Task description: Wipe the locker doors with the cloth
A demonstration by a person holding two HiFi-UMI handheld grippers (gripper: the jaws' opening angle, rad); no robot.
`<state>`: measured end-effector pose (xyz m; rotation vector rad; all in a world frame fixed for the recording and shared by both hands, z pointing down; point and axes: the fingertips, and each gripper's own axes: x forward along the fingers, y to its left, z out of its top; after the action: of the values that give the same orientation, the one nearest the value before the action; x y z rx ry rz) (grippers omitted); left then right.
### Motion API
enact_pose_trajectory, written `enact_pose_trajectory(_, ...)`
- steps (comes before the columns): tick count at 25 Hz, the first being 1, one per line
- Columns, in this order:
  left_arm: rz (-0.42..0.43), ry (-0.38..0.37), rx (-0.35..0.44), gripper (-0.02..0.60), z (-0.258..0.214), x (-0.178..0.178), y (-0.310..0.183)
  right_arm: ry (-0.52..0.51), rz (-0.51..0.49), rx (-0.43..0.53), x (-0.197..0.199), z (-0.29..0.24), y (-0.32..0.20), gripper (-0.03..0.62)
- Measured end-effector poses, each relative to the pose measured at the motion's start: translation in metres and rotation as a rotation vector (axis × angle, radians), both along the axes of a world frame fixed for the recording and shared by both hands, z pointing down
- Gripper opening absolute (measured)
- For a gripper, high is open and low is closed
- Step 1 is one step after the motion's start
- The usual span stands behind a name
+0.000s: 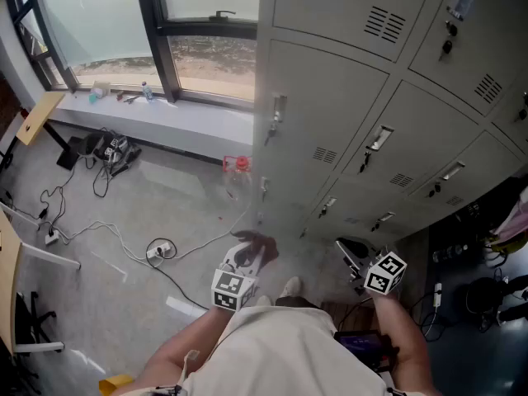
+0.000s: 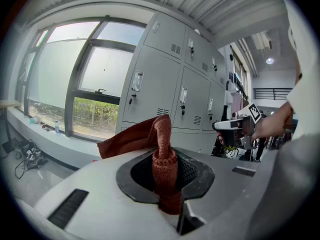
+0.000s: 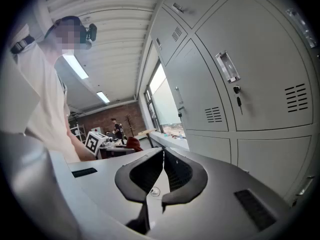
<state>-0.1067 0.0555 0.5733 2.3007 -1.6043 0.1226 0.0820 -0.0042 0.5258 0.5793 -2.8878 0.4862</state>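
The left gripper [image 2: 168, 186] is clenched on the cloth [image 2: 150, 134]: its two dark, ribbed jaws press on a bunched neck of the fabric, and the rest rises above them and folds over to one side as a loose flap. The cloth is rust-red, with a coarse woven texture and a thick stitched hem. In the head view it shows as a dark red crumpled shape [image 1: 257, 247] at the tip of this gripper [image 1: 244, 264], low over the floor [image 1: 124, 213] and in front of the bottom row of lockers – apart from them, not touching any door. The locker doors [image 1: 338, 114] are flat panels of pale grey painted metal, each with a small group of slotted vents, a shiny recessed handle and a lock; on some locks a key hangs. The right gripper [image 3: 162, 176] is closed and holds nothing: in its own view the curved black jaws meet along a thin seam, with their gridded pads face to face. It is near the lockers too, beside the lower doors [image 3: 240, 79]. In the head view it sits to the right of the left one [image 1: 360, 264], its cube with square markers on top. Left of the lockers there is a dark-framed window [image 1: 198, 7] above a pale sill [image 1: 157, 114], and thin cables [image 1: 157, 250] lie in loops on the smooth grey floor
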Motion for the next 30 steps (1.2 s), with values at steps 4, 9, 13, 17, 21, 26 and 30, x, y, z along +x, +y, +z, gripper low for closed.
enact_pose_trajectory(4,-0.089,-0.015,-0.015,0.041,0.002,-0.020,-0.007,-0.025,-0.092,-0.004,-0.027,0.003,-0.024,0.017)
enact_pose_trajectory(9,-0.128,-0.046,-0.010,0.041,-0.012,-0.028,-0.032,-0.060,-0.153,0.018,-0.042,-0.011,-0.052,0.017)
enact_pose_trajectory(13,-0.128,-0.068,0.043,0.041,-0.040,-0.023,-0.068,-0.093,-0.190,0.055,-0.047,-0.027,-0.081,0.017)
enact_pose_trajectory(17,-0.108,-0.089,0.091,0.041,-0.067,-0.012,-0.106,-0.133,-0.212,0.085,-0.050,-0.045,-0.113,0.017)
enact_pose_trajectory(21,-0.085,-0.096,0.128,0.041,-0.090,0.001,-0.144,-0.165,-0.247,0.110,-0.048,-0.059,-0.137,0.017)
enact_pose_trajectory(26,-0.087,-0.109,0.175,0.041,-0.115,0.014,-0.183,-0.197,-0.288,0.113,-0.037,-0.065,-0.153,0.017)
enact_pose_trajectory(30,-0.086,-0.108,0.207,0.041,-0.132,0.019,-0.199,-0.228,-0.286,0.106,-0.028,-0.066,-0.165,0.017)
